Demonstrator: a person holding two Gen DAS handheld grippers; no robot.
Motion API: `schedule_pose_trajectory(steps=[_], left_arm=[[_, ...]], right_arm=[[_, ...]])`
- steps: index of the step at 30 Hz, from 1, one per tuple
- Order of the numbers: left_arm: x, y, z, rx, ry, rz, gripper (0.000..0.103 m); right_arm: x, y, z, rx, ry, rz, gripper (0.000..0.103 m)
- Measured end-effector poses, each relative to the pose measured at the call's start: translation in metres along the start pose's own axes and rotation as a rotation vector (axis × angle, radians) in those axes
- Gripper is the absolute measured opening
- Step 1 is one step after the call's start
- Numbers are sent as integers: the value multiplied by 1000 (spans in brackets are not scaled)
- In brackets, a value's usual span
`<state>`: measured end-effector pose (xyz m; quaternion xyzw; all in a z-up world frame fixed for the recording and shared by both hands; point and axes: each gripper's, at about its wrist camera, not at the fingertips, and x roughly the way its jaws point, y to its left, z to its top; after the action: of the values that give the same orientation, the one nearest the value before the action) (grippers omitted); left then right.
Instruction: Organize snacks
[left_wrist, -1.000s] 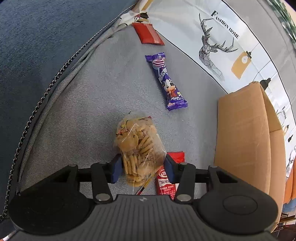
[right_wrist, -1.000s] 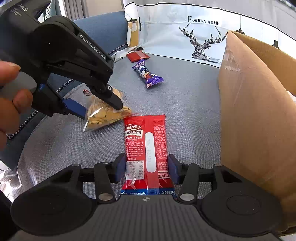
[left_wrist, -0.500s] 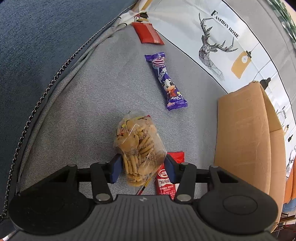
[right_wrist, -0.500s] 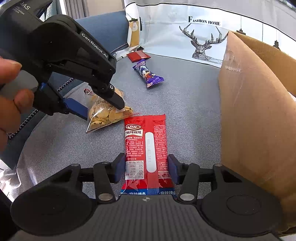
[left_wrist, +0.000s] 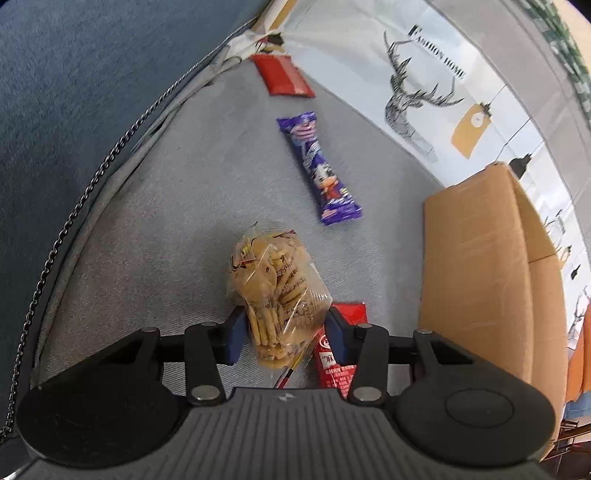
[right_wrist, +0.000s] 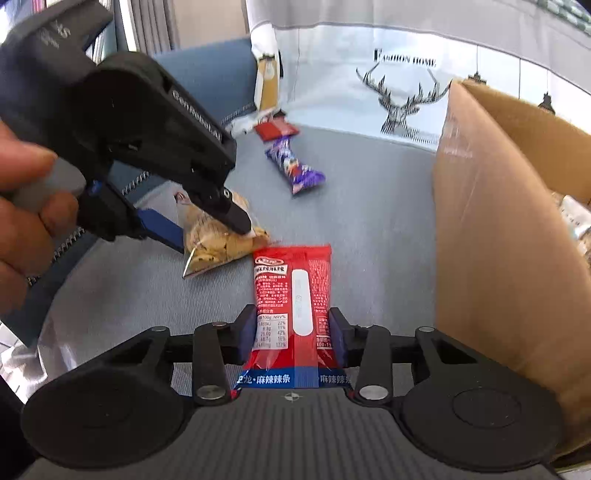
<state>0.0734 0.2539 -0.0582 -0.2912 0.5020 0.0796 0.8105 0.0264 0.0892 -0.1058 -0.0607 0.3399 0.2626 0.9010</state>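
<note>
Four snack packets lie on the grey fabric seat (left_wrist: 155, 229), beside one brown cardboard box (left_wrist: 476, 280) and two tongs.

Left to right in the left wrist view: the left tongs (left_wrist: 284, 338) straddle the clear plastic bag of small biscuits (left_wrist: 275, 291), their blue pads touching its sides, pinching it. The bag rests on the seat. A small flat red foil packet (left_wrist: 282, 75) lies far up by the printed deer-pattern cushion (left_wrist: 417, 96). A purple cartoon-printed wrapper bar (left_wrist: 319, 170) lies between that packet and the bag. A long red packet with white label (right_wrist: 293, 295) lies just right of the biscuit bag, its top corner close to the bag's edge; the right tongs (right_wrist: 291, 341) pinch its lower part with both pads against its edges. The box stands at the far right, near the long red packet.

Compared with a second ago: both tongs have just been closing, each with its packet between the pads. The gaps seen earlier beside the long red packet are gone. Neither hand has shifted; all four packets lie where they were.

Hard to make out: the box's contents are only a pale sliver over its rim. The long red packet's lower end is hidden under the right tongs' body. A person's hand (right_wrist: 22, 229) on the left tongs is cut off at the frame edge.
</note>
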Motion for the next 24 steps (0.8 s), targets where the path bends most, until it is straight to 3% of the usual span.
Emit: schedule_pose_trajectory(steps=[8, 14, 22, 23, 24], left_arm=[[-31, 3, -5, -59, -110, -96, 49], [-53, 1, -9, -43, -198, -145, 49], [-56, -8, -7, -33, -222, -142, 48], [-55, -10, -6, -26, -223, -142, 48], [-54, -14, -6, -17, -224, -141, 48]], right_arm=[[-25, 3, 2, -40, -83, -7, 40], [-53, 3, 9, -43, -158, -6, 40], [-102, -25, 47, -7, -303, -7, 37], [-109, -32, 54, -7, -326, -10, 35], [-115, -38, 59, -15, -345, -13, 7]])
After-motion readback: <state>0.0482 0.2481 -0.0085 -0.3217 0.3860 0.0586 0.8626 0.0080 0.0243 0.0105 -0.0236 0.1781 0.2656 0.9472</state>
